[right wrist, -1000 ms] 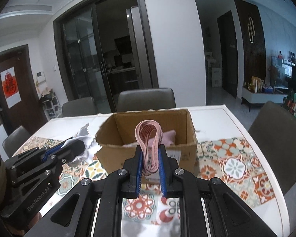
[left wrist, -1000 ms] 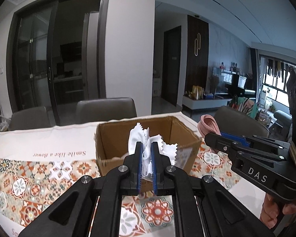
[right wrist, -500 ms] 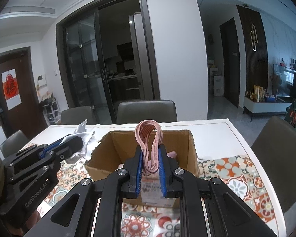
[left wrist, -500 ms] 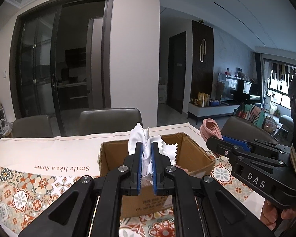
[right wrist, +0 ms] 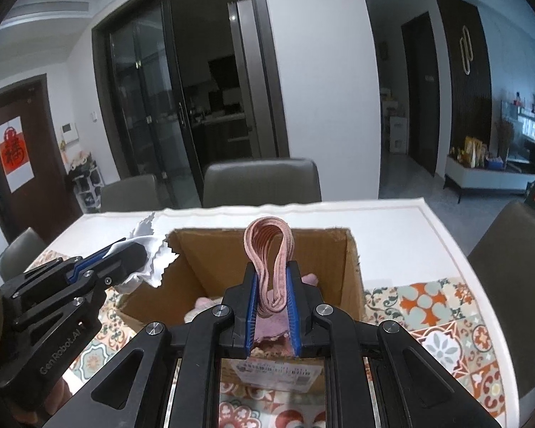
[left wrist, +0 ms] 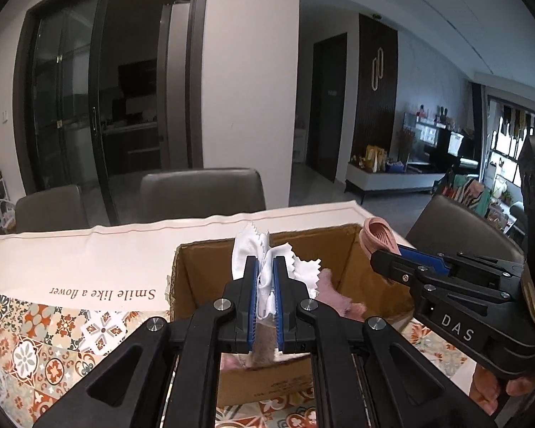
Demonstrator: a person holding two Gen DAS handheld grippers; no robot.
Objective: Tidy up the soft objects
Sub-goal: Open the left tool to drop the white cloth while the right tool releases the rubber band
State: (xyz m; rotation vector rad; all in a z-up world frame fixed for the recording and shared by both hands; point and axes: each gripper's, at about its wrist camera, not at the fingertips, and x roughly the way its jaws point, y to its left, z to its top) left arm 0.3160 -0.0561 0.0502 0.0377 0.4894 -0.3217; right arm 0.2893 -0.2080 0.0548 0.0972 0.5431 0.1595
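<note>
Both jaws are clamped: your left gripper [left wrist: 265,278] pinches a white cloth [left wrist: 256,253] with zigzag edges, and your right gripper [right wrist: 271,285] pinches a looped pink band [right wrist: 269,235]. In the left wrist view the cloth stands up between the blue pads at the centre of the frame, over the near part of the open cardboard box [left wrist: 342,246]. Your right gripper enters that view from the right edge, its band poking up at the box's far right corner. In the right wrist view the band rises at the centre of the frame, above the box opening, while your left gripper comes in from the lower left with the cloth bunched over the box's left rim. Inside the box, low in both views, lies a pink plush item [right wrist: 203,303], partly hidden behind the fingers. The box sits on a table [right wrist: 392,221] covered with a patterned tile-print cloth [right wrist: 428,306]. Grey chairs [right wrist: 264,178] stand along the table's far side.
</note>
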